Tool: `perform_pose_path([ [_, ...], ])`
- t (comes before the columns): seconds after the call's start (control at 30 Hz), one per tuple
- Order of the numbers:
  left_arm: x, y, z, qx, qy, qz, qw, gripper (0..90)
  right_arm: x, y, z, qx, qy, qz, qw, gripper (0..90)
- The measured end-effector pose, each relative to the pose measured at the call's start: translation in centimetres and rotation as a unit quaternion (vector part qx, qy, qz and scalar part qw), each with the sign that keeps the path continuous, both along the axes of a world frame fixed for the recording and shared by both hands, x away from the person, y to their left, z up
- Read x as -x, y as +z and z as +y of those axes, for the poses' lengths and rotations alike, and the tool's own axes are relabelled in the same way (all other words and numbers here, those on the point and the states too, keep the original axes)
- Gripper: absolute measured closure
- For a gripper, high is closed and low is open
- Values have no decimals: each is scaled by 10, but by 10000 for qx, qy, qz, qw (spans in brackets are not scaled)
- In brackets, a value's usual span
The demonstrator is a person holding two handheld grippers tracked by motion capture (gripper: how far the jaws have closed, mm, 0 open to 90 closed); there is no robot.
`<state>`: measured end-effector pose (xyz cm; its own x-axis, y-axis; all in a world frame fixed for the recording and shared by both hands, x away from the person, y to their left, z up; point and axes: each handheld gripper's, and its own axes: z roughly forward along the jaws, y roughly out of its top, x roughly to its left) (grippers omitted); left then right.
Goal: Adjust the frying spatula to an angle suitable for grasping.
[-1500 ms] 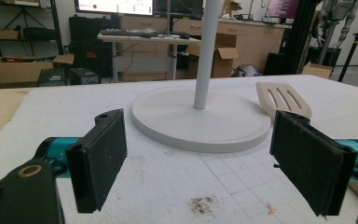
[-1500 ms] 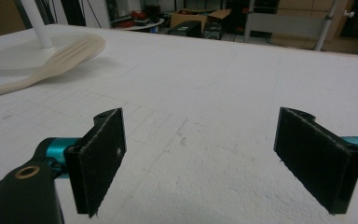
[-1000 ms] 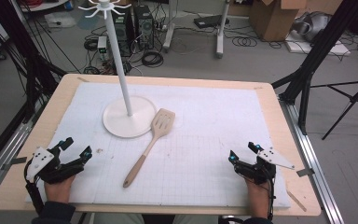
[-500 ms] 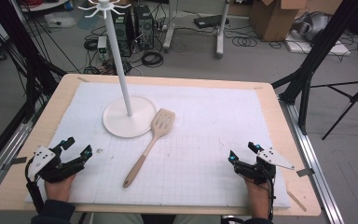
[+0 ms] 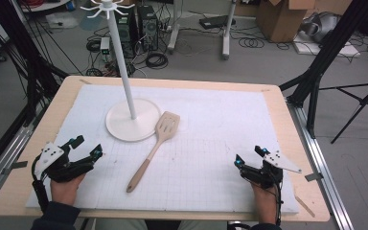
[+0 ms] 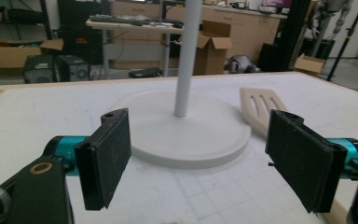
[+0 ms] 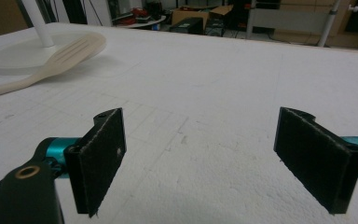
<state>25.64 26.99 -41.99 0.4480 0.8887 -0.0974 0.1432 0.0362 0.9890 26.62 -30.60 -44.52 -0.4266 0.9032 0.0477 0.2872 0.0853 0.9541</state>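
We are holding the left gripper (image 5: 87,147) and right gripper (image 5: 249,156) wide open and empty at the near corners; the wooden spatula (image 5: 153,146) is lying mid-table, its blade touching the stand base (image 5: 120,124).

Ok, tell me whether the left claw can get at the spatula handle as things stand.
Probably yes. The left claw stands open with nothing between its jaws, and only bare white mat lies between it and the spatula handle; the stand sits farther back.
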Motion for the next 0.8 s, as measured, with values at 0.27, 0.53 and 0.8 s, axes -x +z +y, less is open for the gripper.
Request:
perform_pose_path([
  [0.27,-18,15,-36,-190,-534,355,9978,234,0,0,1,52,-3,10,10000,153],
  [0.53,-40,14,-81,-675,-1080,1217,9844,288,8,3,3,132,4,-115,9998,164],
  [0.8,-58,-6,-131,-1511,-1376,1990,9585,353,19,16,1,181,80,-185,9996,164],
])
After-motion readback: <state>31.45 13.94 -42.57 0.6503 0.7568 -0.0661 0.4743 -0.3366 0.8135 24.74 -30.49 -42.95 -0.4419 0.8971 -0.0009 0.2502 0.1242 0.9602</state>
